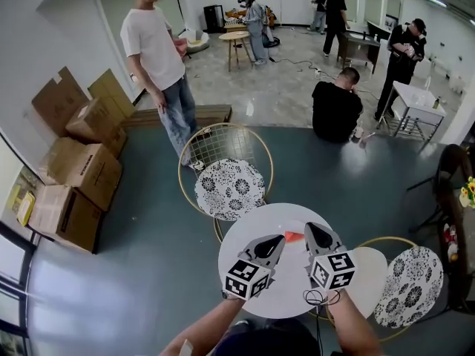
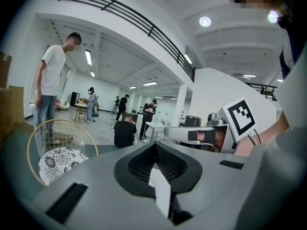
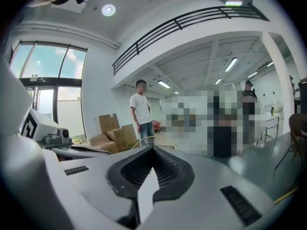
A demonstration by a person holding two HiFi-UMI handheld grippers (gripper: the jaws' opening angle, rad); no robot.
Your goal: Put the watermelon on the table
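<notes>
A small red watermelon slice [image 1: 295, 236] lies on the round white table [image 1: 256, 221], seen between the two gripper tips in the head view. My left gripper [image 1: 277, 241] hovers to its left and my right gripper [image 1: 315, 230] to its right; neither holds it. In the left gripper view the left gripper [image 2: 154, 150] has its jaws together with nothing between them, and the right gripper [image 2: 192, 134] shows beside it. In the right gripper view the right gripper [image 3: 152, 151] is shut and empty too. Both point out over the room, so the slice is hidden in both gripper views.
A wire chair with a patterned cushion [image 1: 230, 188] stands just beyond the table, another [image 1: 408, 284] at the right beside a white seat [image 1: 371, 277]. Cardboard boxes [image 1: 74, 169] are stacked at the left. A person [image 1: 159, 58] stands beyond the chair; another [image 1: 335, 110] sits on the floor.
</notes>
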